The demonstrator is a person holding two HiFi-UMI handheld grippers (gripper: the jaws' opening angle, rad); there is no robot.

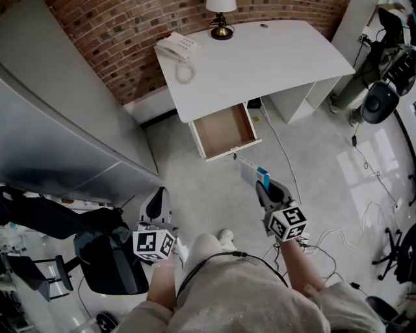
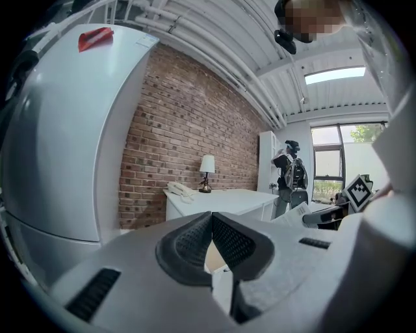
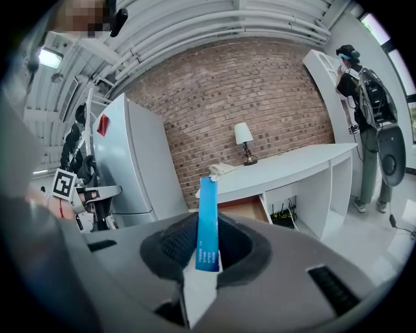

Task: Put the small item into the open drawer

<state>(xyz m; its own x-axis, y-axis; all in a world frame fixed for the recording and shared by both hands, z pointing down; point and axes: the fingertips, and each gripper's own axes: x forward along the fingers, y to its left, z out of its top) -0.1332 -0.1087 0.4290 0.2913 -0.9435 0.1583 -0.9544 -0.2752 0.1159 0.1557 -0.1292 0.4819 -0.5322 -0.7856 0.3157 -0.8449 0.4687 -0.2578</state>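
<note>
My right gripper (image 1: 260, 184) is shut on a small flat box, blue and white (image 1: 253, 174), which stands on edge between the pads (image 3: 207, 224). It hangs over the floor a short way in front of the open wooden drawer (image 1: 225, 129) of the white desk (image 1: 260, 58); the drawer looks empty. In the right gripper view the drawer (image 3: 242, 209) shows behind the box. My left gripper (image 1: 156, 203) is low at the left, shut with nothing in it (image 2: 212, 242).
On the desk stand a white telephone (image 1: 177, 48) and a lamp (image 1: 221, 18). A tall grey fridge (image 1: 58, 110) fills the left. A black chair (image 1: 114, 260) is by my left side. Cables (image 1: 364, 214) lie on the floor at the right. A person (image 3: 364, 110) stands past the desk.
</note>
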